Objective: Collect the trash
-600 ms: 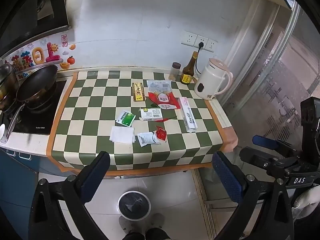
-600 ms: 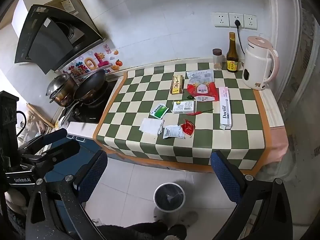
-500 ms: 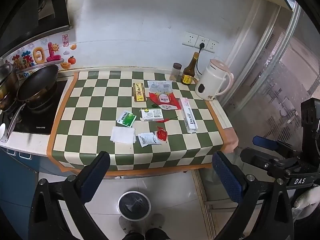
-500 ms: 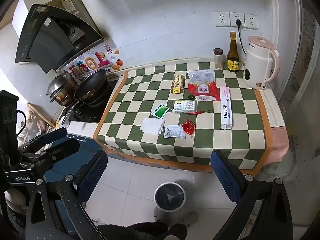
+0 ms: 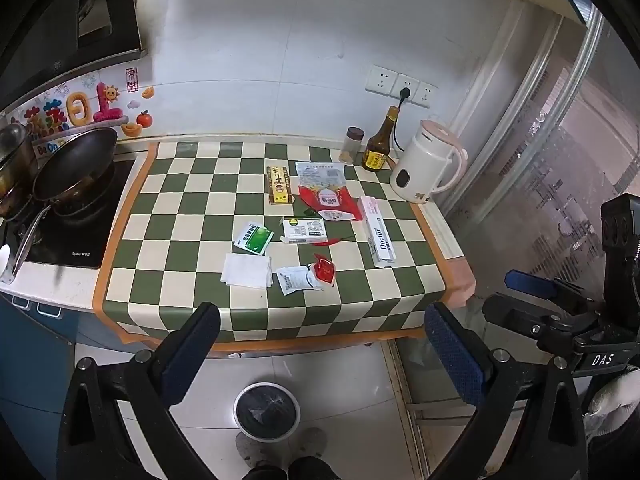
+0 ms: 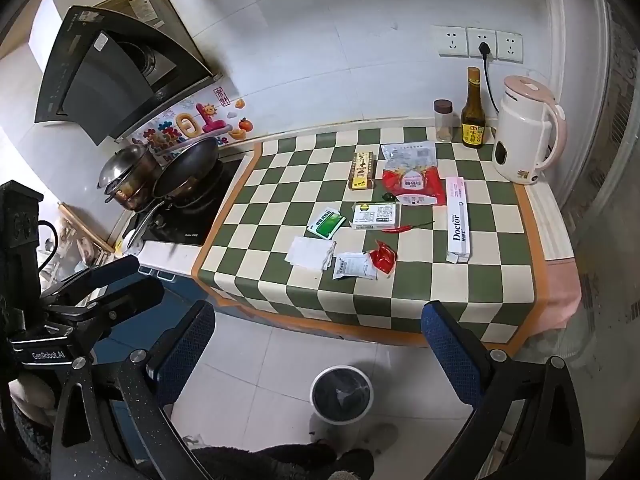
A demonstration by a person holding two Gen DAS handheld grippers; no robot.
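Trash lies scattered on the green-and-cream checkered counter (image 5: 188,208): a white tissue (image 5: 246,271), a green sachet (image 5: 253,238), a white packet (image 5: 298,278) beside a red wrapper (image 5: 324,270), a white box (image 5: 305,230), a red chili (image 5: 332,241), a long toothpaste box (image 5: 378,231), a red bag (image 5: 329,199) and a yellow box (image 5: 279,179). A white bin (image 5: 267,410) with a black liner stands on the floor below the counter edge. My left gripper (image 5: 320,344) and right gripper (image 6: 318,340) both hang open and empty, back from the counter, above the floor.
At the counter's back right stand a white kettle (image 5: 426,168), a brown bottle (image 5: 378,148) and a small jar (image 5: 352,145). A wok (image 5: 74,166) and a pot (image 6: 128,174) sit on the hob at left. The person's feet (image 5: 286,468) are by the bin.
Both views have shifted very slightly; the counter items and bin stay where they were, and both grippers remain open.
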